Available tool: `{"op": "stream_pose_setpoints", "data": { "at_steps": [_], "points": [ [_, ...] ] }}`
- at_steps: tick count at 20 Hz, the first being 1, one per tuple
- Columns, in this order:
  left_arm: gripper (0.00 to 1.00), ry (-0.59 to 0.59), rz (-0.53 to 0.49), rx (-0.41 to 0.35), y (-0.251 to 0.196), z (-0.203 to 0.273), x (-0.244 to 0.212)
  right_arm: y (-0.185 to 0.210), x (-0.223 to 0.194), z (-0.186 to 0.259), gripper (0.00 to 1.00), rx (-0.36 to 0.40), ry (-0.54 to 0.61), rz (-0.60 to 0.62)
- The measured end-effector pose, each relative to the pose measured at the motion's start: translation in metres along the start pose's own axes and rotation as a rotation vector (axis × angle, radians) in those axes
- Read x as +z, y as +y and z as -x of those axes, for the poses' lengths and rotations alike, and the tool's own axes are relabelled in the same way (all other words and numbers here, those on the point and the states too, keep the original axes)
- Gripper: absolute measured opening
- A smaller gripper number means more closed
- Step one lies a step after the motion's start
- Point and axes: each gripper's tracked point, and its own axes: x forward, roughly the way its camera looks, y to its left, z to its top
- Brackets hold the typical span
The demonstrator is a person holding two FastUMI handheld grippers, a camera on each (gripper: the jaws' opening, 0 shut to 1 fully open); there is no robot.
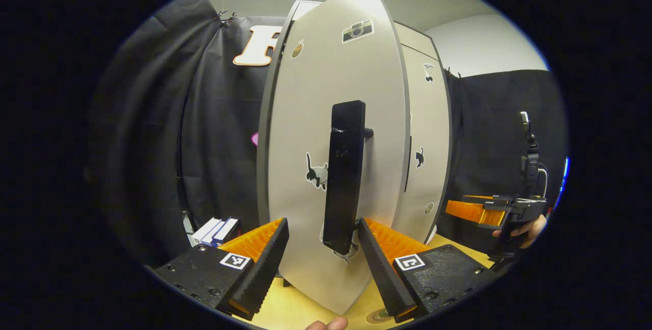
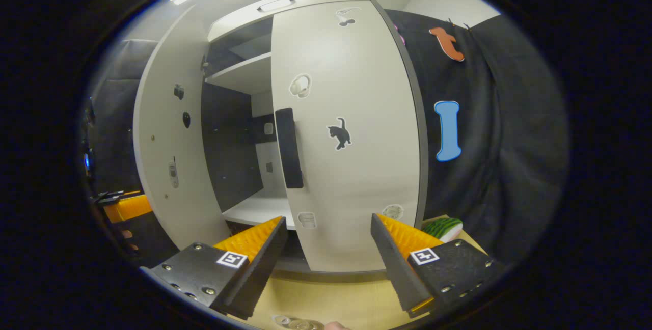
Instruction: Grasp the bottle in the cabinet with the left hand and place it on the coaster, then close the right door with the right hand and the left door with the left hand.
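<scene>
Looking along my left gripper point(image 1: 322, 248), fingers spread wide, empty, straddling the black handle point(image 1: 345, 177) of the left door point(image 1: 331, 90), which stands partly open. My right gripper point(image 2: 326, 248) is likewise released before the closed right door point(image 2: 351, 131). Bottle top point(image 2: 298, 324) sits at the frame's lower edge on the table point(image 2: 326, 294).

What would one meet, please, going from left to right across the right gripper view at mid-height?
Open left door → dark cabinet interior → black handle → cat sticker on the right door → black cloth wall.
</scene>
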Motion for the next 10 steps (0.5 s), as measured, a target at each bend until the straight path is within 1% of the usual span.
{"op": "stream_pose_setpoints", "data": {
  "at_steps": [1,2,3,4,6,7,10],
  "points": [
    [0.88,-0.006,-0.017,0.0,-0.003,-0.006,0.0,-0.001,-0.001,0.001,1.0,0.001,0.003,0.0],
    [0.92,-0.007,-0.032,-0.001,-0.009,-0.012,0.0,-0.002,-0.005,0.002,1.0,0.0,0.011,0.002],
    [0.92,-0.009,-0.045,0.0,-0.014,-0.018,0.0,-0.004,-0.006,0.002,1.0,0.001,0.017,0.002],
    [0.93,-0.01,-0.058,0.002,-0.019,-0.025,0.0,-0.001,-0.003,0.005,0.97,0.002,0.02,0.001],
    [0.92,-0.012,-0.073,0.009,-0.03,-0.041,-0.001,-0.007,-0.005,0.006,0.97,0.001,0.023,-0.009],
    [0.92,-0.012,-0.075,0.013,-0.035,-0.049,-0.002,-0.011,-0.006,0.007,1.0,-0.001,0.026,-0.014],
    [0.92,0.001,-0.038,0.017,-0.048,-0.075,-0.006,-0.022,-0.009,0.012,1.0,-0.013,0.032,-0.029]
  ]
}}
